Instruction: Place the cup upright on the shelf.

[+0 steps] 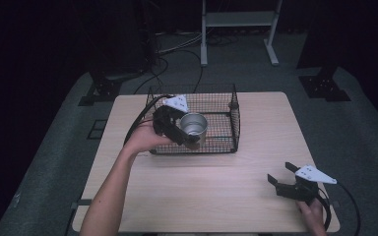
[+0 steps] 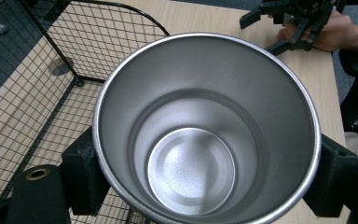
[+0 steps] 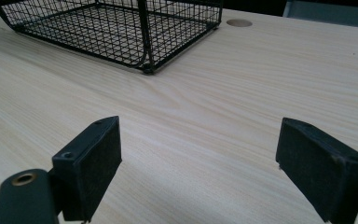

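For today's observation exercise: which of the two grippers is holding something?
The left gripper, over the wire basket, grips a steel cup; the right gripper rests open, empty.

1. The cup (image 2: 205, 135) is bare metal with a brushed, satin look inside; its flat bottom looks finely grained and its rim catches a bright line of light.
2. The basket (image 1: 221, 129) around the cup is thin black wire mesh with a dull coating.
3. The table (image 3: 242, 88) under the basket is pale wood-grain board, smooth and matt.
4. The right gripper (image 3: 200, 168), well apart from the basket, has matt black jaws whose inner faces look slightly rough, and a brass-coloured eyelet (image 3: 24, 178).
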A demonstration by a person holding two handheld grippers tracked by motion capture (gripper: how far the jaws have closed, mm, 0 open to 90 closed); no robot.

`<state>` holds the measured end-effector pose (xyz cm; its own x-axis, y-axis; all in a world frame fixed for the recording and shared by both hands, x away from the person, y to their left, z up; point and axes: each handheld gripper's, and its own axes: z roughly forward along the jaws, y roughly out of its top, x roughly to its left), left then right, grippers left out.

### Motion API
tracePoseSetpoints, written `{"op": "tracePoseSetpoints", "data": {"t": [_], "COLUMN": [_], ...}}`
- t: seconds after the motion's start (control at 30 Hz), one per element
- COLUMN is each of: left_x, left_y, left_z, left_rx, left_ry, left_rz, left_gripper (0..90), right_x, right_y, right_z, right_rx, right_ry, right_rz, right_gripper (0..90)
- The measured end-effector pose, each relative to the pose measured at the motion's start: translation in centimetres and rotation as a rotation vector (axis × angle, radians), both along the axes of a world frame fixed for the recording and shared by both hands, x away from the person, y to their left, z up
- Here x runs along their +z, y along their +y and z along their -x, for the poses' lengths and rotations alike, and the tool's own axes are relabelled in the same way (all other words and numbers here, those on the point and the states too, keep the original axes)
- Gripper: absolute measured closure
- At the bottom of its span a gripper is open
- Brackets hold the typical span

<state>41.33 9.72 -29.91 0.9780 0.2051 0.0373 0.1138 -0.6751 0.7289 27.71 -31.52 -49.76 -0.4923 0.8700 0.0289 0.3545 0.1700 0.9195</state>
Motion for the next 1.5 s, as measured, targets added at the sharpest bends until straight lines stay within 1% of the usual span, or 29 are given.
{"op": "tracePoseSetpoints", "data": {"t": [0.07,0.17,0.23,0.27,0.3,0.37,0.47,0.6,0.67,0.7,0.83,0.87,0.9,0.97,1.07,1.1,1.13,1.23,1.4,1.47,1.5], "left_x": [0.3,0.6,0.8,1.2,1.2,1.4,1.6,1.7,1.5,1.5,1.1,0.9,0.9,0.6,0.1,0.1,-0.3,-0.7,-1.8,-2.3,-2.5], "left_y": [-0.1,-0.1,-0.1,-0.1,-0.1,-0.2,-0.5,-0.8,-1.0,-1.0,-1.0,-0.9,-0.9,-0.9,-0.9,-0.9,-1.0,-1.3,-1.8,-2.2,-2.5], "left_z": [-0.6,-1.0,-1.4,-2.0,-2.0,-2.5,-3.3,-4.4,-5.1,-5.1,-5.9,-6.4,-6.4,-6.8,-7.6,-7.6,-8.0,-8.4,-9.3,-9.5,-9.6], "left_rx": [0.013,0.02,0.032,0.037,0.037,0.047,0.054,0.061,0.076,0.076,0.104,0.113,0.113,0.123,0.14,0.14,0.141,0.147,0.152,0.152,0.154], "left_ry": [0.002,-0.002,-0.005,-0.011,-0.011,-0.009,-0.01,-0.003,0.006,0.006,0.0,0.006,0.006,0.009,0.026,0.026,0.033,0.037,0.057,0.049,0.051], "left_rz": [-0.003,-0.002,0.013,0.022,0.022,0.031,0.018,0.009,0.016,0.016,0.016,0.019,0.019,0.024,0.042,0.042,0.042,0.042,0.033,0.001,-0.001], "left_gripper": [17.8,17.8,17.8,17.8,17.8,17.8,17.8,17.8,17.8,17.8,17.8,17.8,17.8,17.8,17.8,17.8,17.8,17.8,17.8,17.8,17.8], "right_x": [0.0,0.0,0.0,0.0,0.0,0.0,0.0,0.0,0.0,0.0,0.0,0.0,0.0,0.0,0.0,0.0,0.0,0.0,0.0,0.0,0.0], "right_y": [0.0,0.0,0.0,-0.1,-0.1,-0.1,-0.1,-0.1,-0.1,-0.1,-0.1,-0.1,-0.1,-0.1,-0.1,-0.1,-0.2,-0.2,-0.2,-0.2,-0.2], "right_z": [0.0,0.0,0.0,0.0,0.0,0.0,0.0,0.0,0.0,0.0,0.0,0.0,0.0,0.0,0.0,0.0,0.0,0.0,0.0,0.0,0.0], "right_rx": [0.0,0.0,0.0,0.0,0.0,0.002,0.002,0.004,0.004,0.004,0.005,0.005,0.005,0.005,0.003,0.003,0.003,0.002,0.006,0.009,0.009], "right_ry": [0.001,0.0,0.001,0.001,0.001,-0.003,0.001,-0.001,0.0,0.0,0.0,0.0,0.0,0.0,0.001,0.001,0.003,0.005,0.001,0.001,0.001], "right_rz": [-0.003,-0.003,-0.006,-0.007,-0.007,-0.004,-0.008,-0.01,-0.011,-0.011,-0.012,-0.012,-0.012,-0.013,-0.015,-0.015,-0.019,-0.023,-0.019,-0.019,-0.019], "right_gripper": [13.4,13.4,13.4,13.4,13.4,13.4,13.5,13.5,13.5,13.5,13.4,13.5,13.5,13.5,13.5,13.5,13.5,13.5,13.4,13.5,13.5]}}
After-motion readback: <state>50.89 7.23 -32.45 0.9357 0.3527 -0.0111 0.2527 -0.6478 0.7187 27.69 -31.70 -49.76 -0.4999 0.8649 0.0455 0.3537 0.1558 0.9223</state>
